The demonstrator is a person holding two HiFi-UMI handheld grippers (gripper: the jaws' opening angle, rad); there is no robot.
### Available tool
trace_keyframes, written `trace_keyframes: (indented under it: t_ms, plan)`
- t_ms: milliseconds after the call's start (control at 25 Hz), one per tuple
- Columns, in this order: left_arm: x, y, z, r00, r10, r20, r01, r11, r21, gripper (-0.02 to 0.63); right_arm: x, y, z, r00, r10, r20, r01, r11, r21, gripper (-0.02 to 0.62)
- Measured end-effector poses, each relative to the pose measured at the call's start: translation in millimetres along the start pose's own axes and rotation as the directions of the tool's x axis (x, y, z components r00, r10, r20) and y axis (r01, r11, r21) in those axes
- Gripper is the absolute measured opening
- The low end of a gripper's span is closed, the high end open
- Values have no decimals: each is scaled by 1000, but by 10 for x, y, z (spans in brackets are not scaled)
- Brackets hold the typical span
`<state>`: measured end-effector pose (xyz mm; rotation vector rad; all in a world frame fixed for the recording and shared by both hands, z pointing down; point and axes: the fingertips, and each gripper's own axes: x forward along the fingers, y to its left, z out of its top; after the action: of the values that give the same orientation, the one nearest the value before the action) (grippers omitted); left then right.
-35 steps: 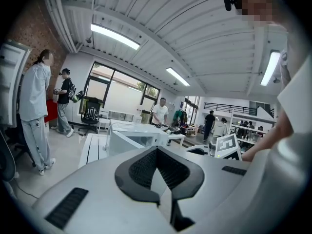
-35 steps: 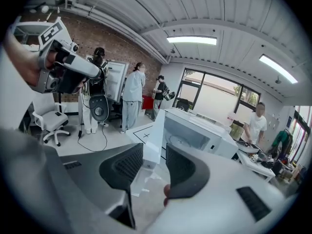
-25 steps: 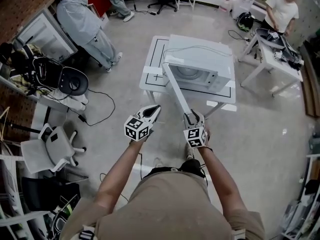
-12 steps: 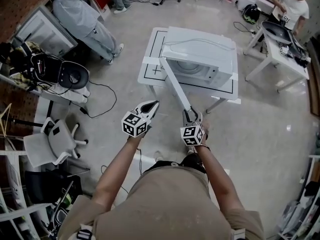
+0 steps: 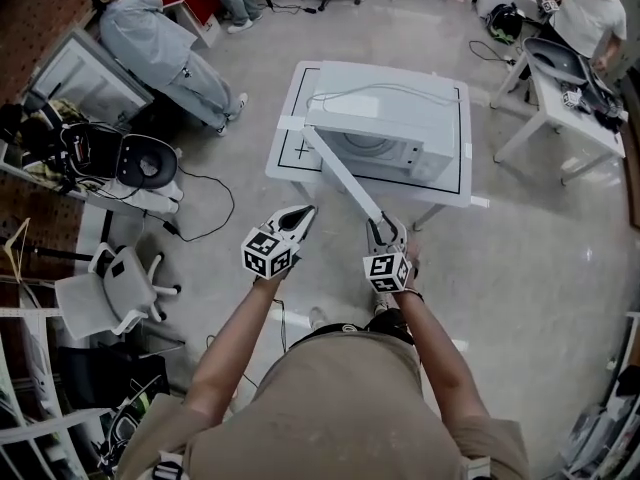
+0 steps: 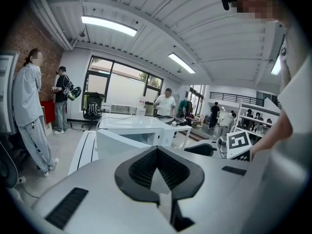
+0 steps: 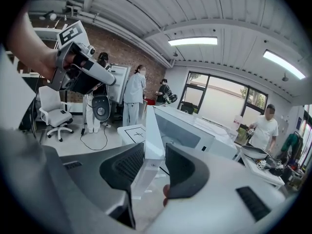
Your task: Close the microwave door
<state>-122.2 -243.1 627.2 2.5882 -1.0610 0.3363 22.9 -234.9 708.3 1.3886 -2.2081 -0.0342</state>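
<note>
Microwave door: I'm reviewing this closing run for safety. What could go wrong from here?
The right gripper pinches only the free edge of the open microwave door, so it may slip off mid-swing. A hard push could slide the microwave on its table.

No word, brand or number can be read anywhere in the room. The only signs are black-and-white square code markers, one set on the left gripper's cube [image 5: 268, 253] and one on the right gripper's cube [image 5: 388, 271]. A small black cross [image 5: 301, 152] is drawn on the white worktop [image 5: 452, 190], inside a black-lined rectangle at 9 o'clock from the microwave [image 5: 385, 118]. In the left gripper view, a black chair [image 6: 91, 112] at 10 o'clock carries a white graphic on its back, too small to read.
</note>
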Motion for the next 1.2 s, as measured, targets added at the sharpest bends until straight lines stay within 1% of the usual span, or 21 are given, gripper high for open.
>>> trace_keyframes:
  t_ms: [160, 320, 400, 640, 760, 1000, 1200]
  plan:
    - [202, -82, 57, 1000, 11, -9, -11, 1000, 3, 5, 26, -281, -56, 1000, 11, 28, -11, 1000, -3, 146]
    - [417, -187, 135, 1000, 24, -9, -24, 1000, 12, 5, 106, -532, -99, 998, 43, 45, -41, 998, -46, 141]
    - [502, -221, 166, 999, 36, -6, -36, 999, 10, 5, 149, -642, -116, 997, 54, 47, -52, 997, -51, 141]
    - [600, -244, 233, 997, 81, 18, -80, 997, -4, 5, 297, -867, -120, 995, 85, 56, -80, 993, -84, 138]
    - [627, -241, 279, 995, 97, 24, -97, 995, -11, 5, 372, -1014, -114, 996, 77, 45, -73, 994, -87, 138]
    - [697, -234, 387, 992, 122, 44, -122, 992, -20, 5, 565, -1286, -75, 998, 51, 21, -50, 997, -56, 140]
    - [773, -184, 438, 991, 126, 46, -126, 992, -21, 5, 690, -1460, -86, 1000, -3, -2, 3, 998, -62, 148]
